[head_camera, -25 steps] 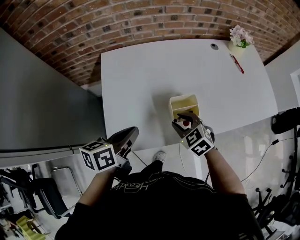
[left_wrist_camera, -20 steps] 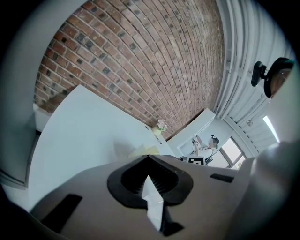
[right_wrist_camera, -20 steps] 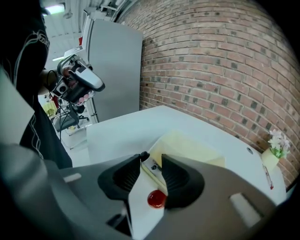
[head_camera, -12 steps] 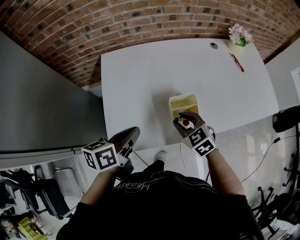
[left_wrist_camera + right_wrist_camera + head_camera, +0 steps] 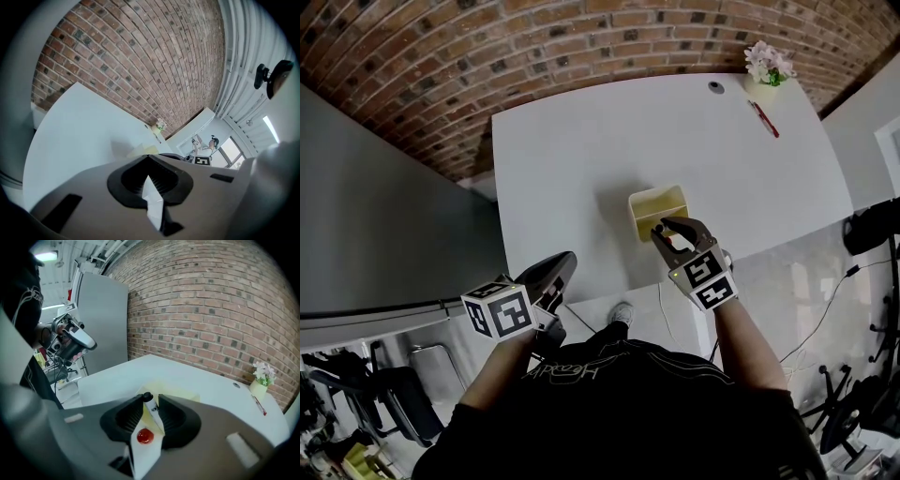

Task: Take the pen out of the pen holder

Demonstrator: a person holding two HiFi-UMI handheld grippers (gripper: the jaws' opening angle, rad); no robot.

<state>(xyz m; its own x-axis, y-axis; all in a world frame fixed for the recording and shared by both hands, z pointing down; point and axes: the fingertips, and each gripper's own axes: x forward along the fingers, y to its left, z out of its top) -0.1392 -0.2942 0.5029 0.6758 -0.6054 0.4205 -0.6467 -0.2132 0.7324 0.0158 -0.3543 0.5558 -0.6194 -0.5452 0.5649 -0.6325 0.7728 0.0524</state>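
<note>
Nearest, off the near edge of the table (image 5: 609, 141) and well left of the pen holder (image 5: 656, 193): left gripper (image 5: 558, 267), jaws pressed together with nothing between them.

At the pen holder's near rim: right gripper (image 5: 675, 228), jaws clamped on the pen (image 5: 149, 404), pinching the white barrel just under its black cap. Stands roughly upright between the jaws, lower end hidden behind them; probably reaches down into the pen holder, though neither view settles it.

Pen holder itself: a pale yellow open box, upright on the white table, close to the front edge.

Beyond the pen holder, well apart and toward the far right corner: a red pen (image 5: 766, 119) lying flat on the tabletop. Past that, farther from the pen holder, a small vase (image 5: 764, 64) of pale flowers. Left of these, far behind the pen holder, a dark round grommet (image 5: 715, 86) set in the tabletop.

Behind the pen holder, past the table's far edge: brick wall (image 5: 534, 47).

Well left of the pen holder, alongside the table: a grey panel (image 5: 384, 206).
</note>
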